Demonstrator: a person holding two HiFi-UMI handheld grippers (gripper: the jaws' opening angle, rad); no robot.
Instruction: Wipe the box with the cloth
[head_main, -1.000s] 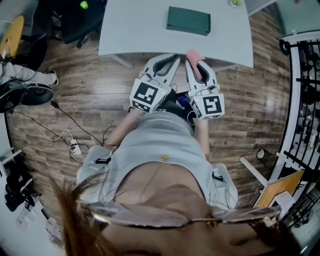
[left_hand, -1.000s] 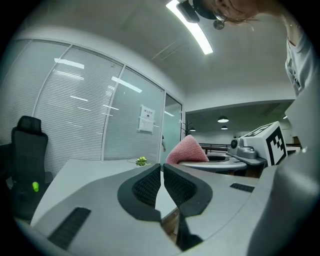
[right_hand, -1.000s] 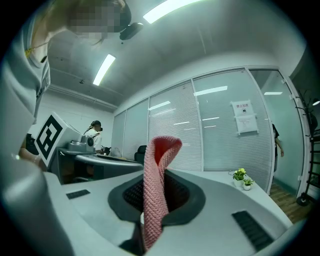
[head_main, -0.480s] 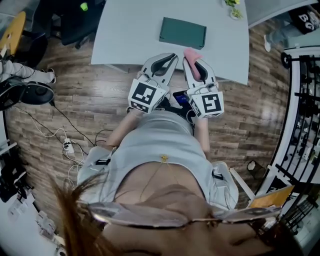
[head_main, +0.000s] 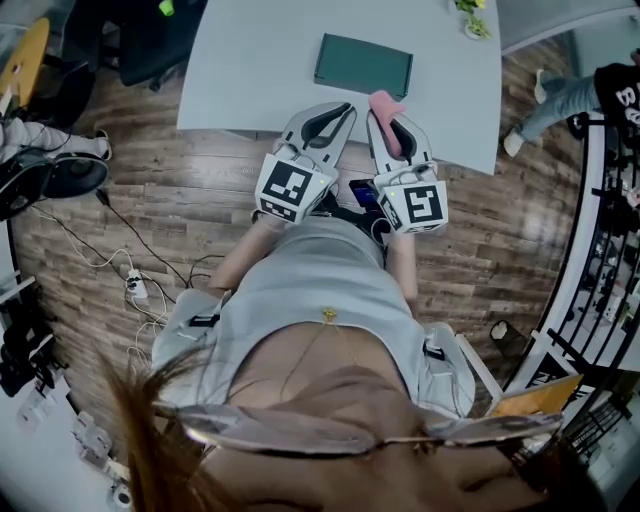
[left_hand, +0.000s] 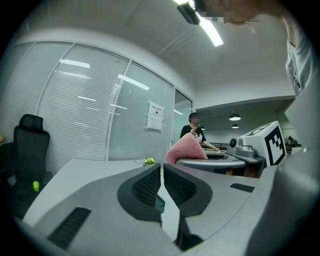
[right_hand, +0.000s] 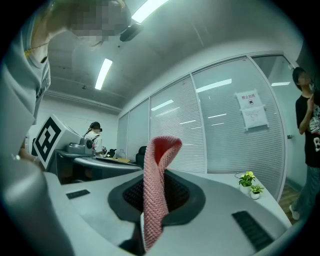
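Observation:
A dark green flat box lies on the white table, just beyond both grippers. My left gripper is shut and empty, with its tips over the table's near edge. In the left gripper view its jaws meet, and a sliver of the box shows below them. My right gripper is shut on a pink knitted cloth, beside the left one. The cloth stands up folded between the black pads. It shows again as a pink hump in the left gripper view.
A small potted plant stands at the table's far right corner. A black office chair is off the table's left end. Cables and a power strip lie on the wood floor. A person stands at the right near a rack.
Both grippers have moved forward together to the table. Their tips now overlap its near edge and the box is closer. The cloth stays held.

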